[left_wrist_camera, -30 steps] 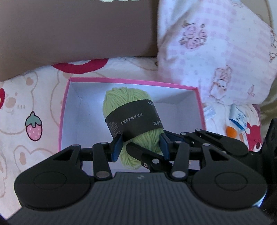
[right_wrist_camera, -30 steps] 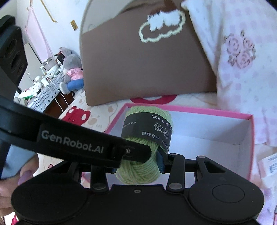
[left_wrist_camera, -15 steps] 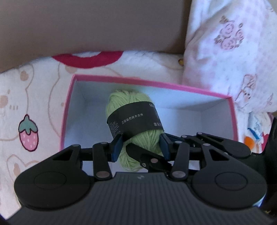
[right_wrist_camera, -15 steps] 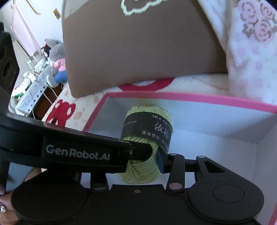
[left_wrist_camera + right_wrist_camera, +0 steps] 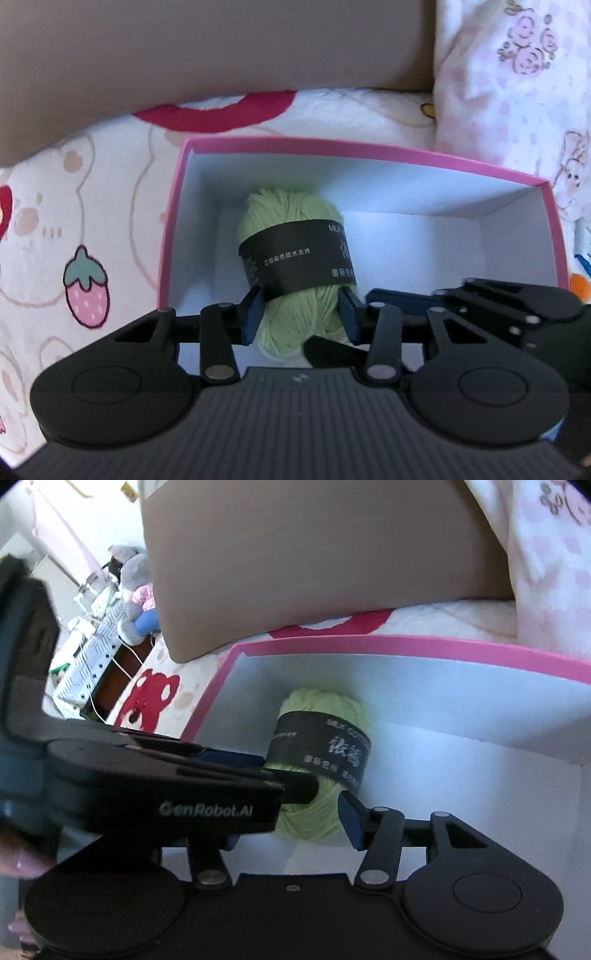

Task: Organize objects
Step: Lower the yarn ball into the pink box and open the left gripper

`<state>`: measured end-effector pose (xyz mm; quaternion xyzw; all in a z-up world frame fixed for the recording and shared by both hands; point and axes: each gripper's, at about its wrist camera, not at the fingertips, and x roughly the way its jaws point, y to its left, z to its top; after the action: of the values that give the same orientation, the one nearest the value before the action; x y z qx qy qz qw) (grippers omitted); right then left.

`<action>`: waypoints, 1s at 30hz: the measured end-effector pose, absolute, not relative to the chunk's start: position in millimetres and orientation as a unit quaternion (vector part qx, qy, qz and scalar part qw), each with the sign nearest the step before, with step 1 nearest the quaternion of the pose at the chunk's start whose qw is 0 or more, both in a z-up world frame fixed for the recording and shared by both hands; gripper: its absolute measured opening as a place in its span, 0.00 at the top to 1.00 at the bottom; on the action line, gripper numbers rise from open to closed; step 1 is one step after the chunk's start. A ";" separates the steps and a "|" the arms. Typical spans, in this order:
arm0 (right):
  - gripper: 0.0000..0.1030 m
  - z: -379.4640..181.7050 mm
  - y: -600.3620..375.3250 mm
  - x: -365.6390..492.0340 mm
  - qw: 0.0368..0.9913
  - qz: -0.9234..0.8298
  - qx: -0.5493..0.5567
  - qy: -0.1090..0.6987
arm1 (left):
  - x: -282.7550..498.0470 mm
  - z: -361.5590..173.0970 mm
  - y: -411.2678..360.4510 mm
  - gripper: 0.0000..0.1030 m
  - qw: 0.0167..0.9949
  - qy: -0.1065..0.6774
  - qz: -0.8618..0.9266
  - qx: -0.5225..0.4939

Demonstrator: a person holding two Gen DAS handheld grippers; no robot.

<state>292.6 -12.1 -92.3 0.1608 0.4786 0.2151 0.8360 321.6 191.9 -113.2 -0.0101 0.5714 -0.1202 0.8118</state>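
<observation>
A light green yarn ball point(image 5: 291, 221) with a black paper band sits low inside the pink box point(image 5: 332, 147), near its left wall. My left gripper point(image 5: 301, 317) comes from above, its blue pads pressing both sides of the ball's near end while its jaws close a little more. In the right wrist view the yarn ball point(image 5: 321, 705) lies between the jaws of my right gripper point(image 5: 291, 823), which are opening. Its right pad point(image 5: 351, 823) stands just off the wool. Its left pad is hidden behind the left gripper point(image 5: 284, 771), which crosses in front.
The box's rim point(image 5: 369, 642) rests on a bedsheet point(image 5: 86, 295) printed with strawberries and bears. A brown cushion point(image 5: 221, 55) stands right behind the box and a pink floral pillow point(image 5: 517, 74) at the back right. A grey plush toy point(image 5: 135, 576) lies beyond the bed's left edge.
Both grippers have sunk with the yarn ball down into the box. The right gripper's jaws have spread off the wool. The left gripper still clamps it.
</observation>
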 end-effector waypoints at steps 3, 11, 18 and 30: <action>0.45 -94.0 -5.4 291.7 0.837 0.219 0.135 0.483 | 321.4 -111.1 195.8 0.61 0.820 0.558 -0.126 -0.017; 0.63 -97.3 13.3 300.7 0.844 0.206 0.112 0.483 | 324.9 -96.6 201.9 0.62 0.819 0.559 -0.124 -0.028; 0.60 -106.8 9.2 299.6 0.828 0.229 0.147 0.491 | 321.1 -99.3 200.9 0.61 0.832 0.542 -0.115 -0.002; 0.54 -64.7 -6.2 250.0 0.868 0.232 0.042 0.438 | 308.3 -89.2 196.4 0.61 0.845 0.526 -0.092 -0.012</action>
<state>250.0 -6.2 -64.7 0.0422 0.4379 0.2322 0.8675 308.3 196.4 -89.2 -0.0123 0.5260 -0.0918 0.8454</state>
